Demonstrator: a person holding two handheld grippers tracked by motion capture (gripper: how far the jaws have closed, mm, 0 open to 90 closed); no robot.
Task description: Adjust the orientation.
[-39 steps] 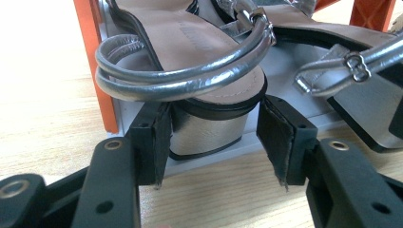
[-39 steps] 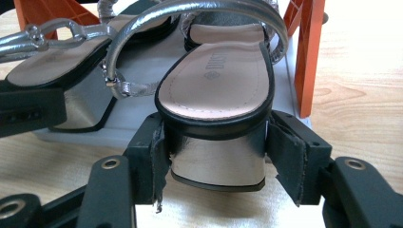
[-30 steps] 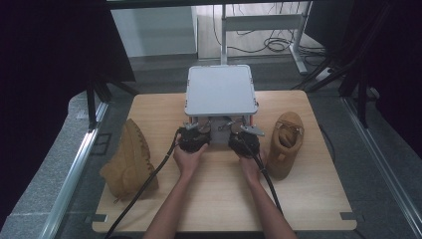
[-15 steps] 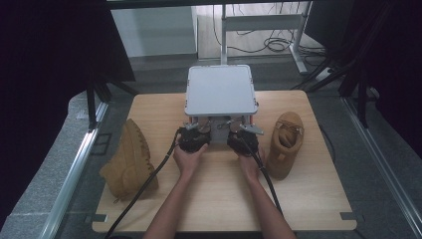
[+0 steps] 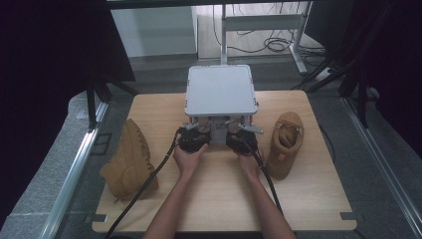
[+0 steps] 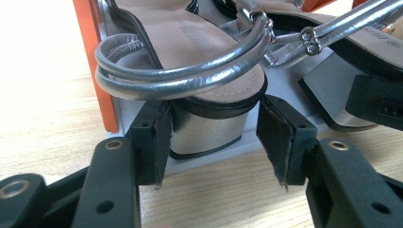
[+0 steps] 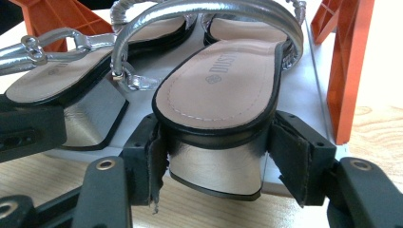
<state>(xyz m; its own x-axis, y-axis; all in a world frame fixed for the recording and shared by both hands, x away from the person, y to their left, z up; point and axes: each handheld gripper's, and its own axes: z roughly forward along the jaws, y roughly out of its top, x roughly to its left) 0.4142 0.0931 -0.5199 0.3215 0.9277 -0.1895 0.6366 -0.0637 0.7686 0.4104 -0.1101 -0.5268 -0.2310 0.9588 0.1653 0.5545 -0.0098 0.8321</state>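
A light wooden table (image 5: 219, 199) carries everything. At its far middle stands a small shoe rack (image 5: 221, 90) with a grey top and orange side frames (image 7: 349, 71); on its low grey shelf (image 7: 142, 66) sit two silver block-heeled sandals, side by side, heels toward the person. Left of the rack a tan boot (image 5: 128, 160) lies on its side; right of it a second tan boot (image 5: 284, 143) stands upright. Both boots are well apart from the grippers.

The left sandal (image 6: 190, 28) has its silver heel (image 6: 209, 130) sticking out over the shelf's near edge, two silver straps arching above the insole. The right sandal (image 7: 223, 88) sits the same way, its heel (image 7: 216, 166) overhanging the edge, a broad silver strap over the footbed.

The left gripper (image 6: 211, 142) is at the shelf front with its jaws spread around the left sandal's heel: the one pad lies close against the heel's side, the other stands off with a visible gap. The right gripper (image 7: 216, 164) brackets the right sandal's heel; its jaws have just been opening, and the pads sit just beside the heel's two sides without clearly pressing it. In the high view both hands (image 5: 189, 159) hold the grippers side by side under the rack's front.
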